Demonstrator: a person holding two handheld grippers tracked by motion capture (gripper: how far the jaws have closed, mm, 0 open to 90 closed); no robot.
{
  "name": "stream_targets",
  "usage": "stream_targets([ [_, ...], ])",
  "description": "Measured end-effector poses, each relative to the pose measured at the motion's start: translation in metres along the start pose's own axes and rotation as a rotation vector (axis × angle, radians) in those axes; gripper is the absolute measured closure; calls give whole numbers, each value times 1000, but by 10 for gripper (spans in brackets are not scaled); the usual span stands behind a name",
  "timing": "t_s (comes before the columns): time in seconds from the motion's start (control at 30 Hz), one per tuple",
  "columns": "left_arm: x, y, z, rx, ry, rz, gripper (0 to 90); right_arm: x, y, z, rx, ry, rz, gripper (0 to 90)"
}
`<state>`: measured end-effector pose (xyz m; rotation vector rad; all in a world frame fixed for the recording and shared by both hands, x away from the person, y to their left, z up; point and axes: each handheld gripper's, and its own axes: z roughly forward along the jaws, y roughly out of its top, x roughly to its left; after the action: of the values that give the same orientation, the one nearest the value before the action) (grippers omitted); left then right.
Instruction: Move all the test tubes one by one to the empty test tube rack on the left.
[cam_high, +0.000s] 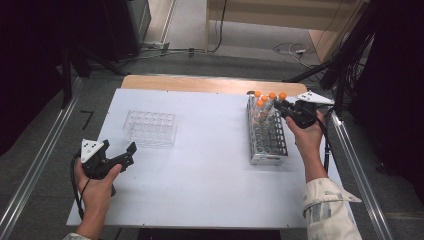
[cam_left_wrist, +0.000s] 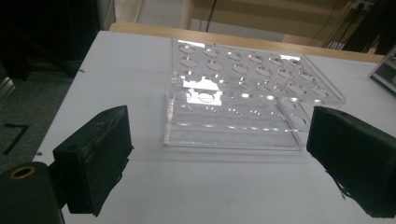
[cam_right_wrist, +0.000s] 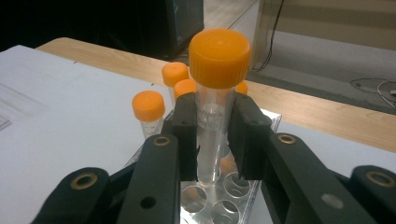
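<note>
A metal tube rack (cam_high: 267, 145) stands at the table's right, with several orange-capped tubes (cam_high: 264, 99) at its far end. My right gripper (cam_high: 281, 107) is over that far end, shut on one clear tube (cam_right_wrist: 209, 140) just below its orange cap (cam_right_wrist: 218, 50). The tube is upright and its lower end sits just above the rack's holes (cam_right_wrist: 219, 198). Other capped tubes (cam_right_wrist: 148, 107) stand behind it. My left gripper (cam_high: 120, 148) rests at the table's left, open and with nothing between its pads (cam_left_wrist: 100, 149). It faces a clear plastic rack (cam_left_wrist: 243, 84) whose holes are empty.
The clear rack (cam_high: 150, 128) lies left of centre on the white table top (cam_high: 210, 175). A wooden strip (cam_high: 210, 84) borders the far edge. Metal rails run along both sides. Cables lie on the floor beyond the table. A corner of the metal rack (cam_left_wrist: 385, 70) shows at right.
</note>
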<state>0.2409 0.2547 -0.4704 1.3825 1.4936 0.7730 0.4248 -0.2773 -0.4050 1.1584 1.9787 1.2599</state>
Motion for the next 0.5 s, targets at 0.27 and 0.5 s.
stream_targets([
  [0.27, -4, 8, 4, 8, -16, 0, 73, 15, 6, -15, -21, 44, -22, 714],
  [0.5, -18, 16, 9, 4, -45, 26, 77, 32, 7, -18, -19, 79, -41, 714],
])
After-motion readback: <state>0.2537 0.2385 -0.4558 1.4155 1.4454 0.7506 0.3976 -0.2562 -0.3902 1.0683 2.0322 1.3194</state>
